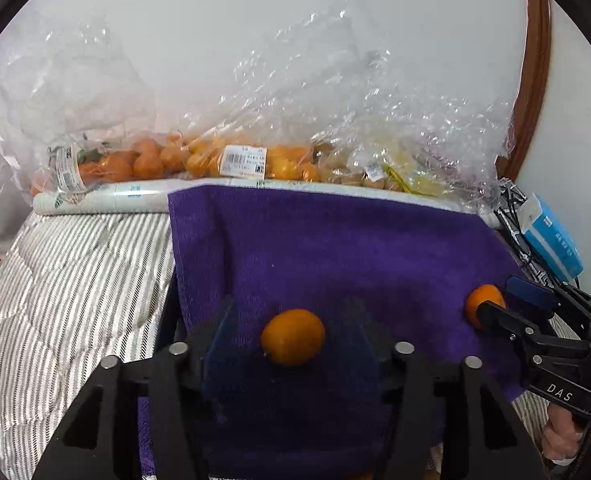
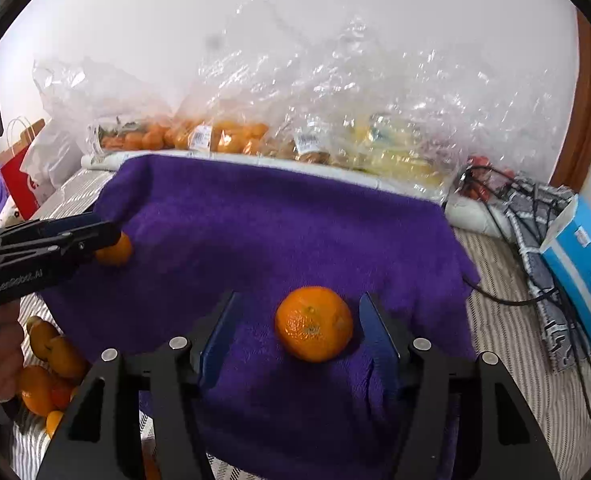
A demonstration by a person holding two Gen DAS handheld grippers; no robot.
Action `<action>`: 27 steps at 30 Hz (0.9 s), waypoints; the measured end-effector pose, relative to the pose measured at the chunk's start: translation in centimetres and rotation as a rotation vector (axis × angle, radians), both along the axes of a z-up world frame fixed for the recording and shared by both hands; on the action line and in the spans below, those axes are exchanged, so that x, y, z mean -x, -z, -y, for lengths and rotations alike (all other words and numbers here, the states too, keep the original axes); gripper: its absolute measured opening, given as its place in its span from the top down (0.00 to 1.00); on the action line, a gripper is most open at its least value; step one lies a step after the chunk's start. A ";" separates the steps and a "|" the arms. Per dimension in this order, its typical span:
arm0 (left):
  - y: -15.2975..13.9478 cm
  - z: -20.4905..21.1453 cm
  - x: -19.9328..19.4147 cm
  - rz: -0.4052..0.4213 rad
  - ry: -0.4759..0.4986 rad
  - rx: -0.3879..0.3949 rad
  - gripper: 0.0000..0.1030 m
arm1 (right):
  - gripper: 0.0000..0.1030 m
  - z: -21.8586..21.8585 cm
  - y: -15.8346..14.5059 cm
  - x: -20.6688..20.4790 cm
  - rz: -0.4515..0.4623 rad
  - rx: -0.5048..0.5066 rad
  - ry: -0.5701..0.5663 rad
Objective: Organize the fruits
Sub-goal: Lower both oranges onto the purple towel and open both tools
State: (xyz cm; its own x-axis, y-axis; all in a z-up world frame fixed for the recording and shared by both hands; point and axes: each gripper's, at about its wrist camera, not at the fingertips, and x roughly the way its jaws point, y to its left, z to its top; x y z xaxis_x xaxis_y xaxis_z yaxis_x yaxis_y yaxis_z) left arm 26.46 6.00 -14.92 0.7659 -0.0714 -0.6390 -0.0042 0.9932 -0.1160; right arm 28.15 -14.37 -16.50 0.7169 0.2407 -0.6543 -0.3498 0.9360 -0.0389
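While the left tongs [image 1: 293,332] stand parted and grasp nothing, a smooth orange fruit [image 1: 293,337] lies on the purple towel [image 1: 335,248] between their blue pads, with a clear gap to each. Ahead of them the towel runs bare to its far edge, where clear bags of oranges [image 1: 199,158] are heaped against the white wall. Left of the tongs the towel's edge drops to a striped quilt [image 1: 55,280]. At the right, the right tongs [image 1: 491,300] reach in around a second fruit.

From the right wrist, the right tongs [image 2: 301,328] are likewise released. A dimpled mandarin [image 2: 314,323] sits on the towel between the pads, nearer the right pad; whether it touches that pad I cannot tell. Open towel lies ahead up to the bags. To the right past the towel's edge are black cables [image 2: 535,240] and a blue box [image 2: 587,272]. At the left, loose oranges [image 2: 51,364] lie on the quilt below the left tongs.
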 end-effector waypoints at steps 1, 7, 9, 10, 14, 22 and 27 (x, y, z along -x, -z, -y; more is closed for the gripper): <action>-0.1 0.0 0.1 0.007 -0.001 0.004 0.47 | 0.40 -0.1 -0.1 0.1 0.008 0.007 0.003; -0.9 -0.2 0.6 0.041 -0.019 0.013 0.47 | 0.40 0.1 -1.3 1.3 0.066 -0.039 -0.007; -1.2 -0.3 0.8 0.050 -0.027 0.016 0.47 | 0.40 0.2 -2.0 1.9 0.090 -0.051 -0.011; -1.5 -0.3 0.9 0.057 -0.032 0.025 0.47 | 0.40 0.2 -2.5 2.2 0.107 -0.058 -0.014; -3.1 -0.8 1.7 0.097 -0.058 0.053 0.47 | 0.40 0.0 -4.1 3.5 0.175 -0.063 -0.028; -4.4 -2.1 4.8 0.083 -0.104 0.067 0.47 | 0.40 -0.2 -7.1 6.3 0.173 -0.104 -0.005; -4.9 -2.3 7.5 0.080 -0.078 0.060 0.47 | 0.40 -0.2 -7.6 8.8 0.133 -0.156 0.012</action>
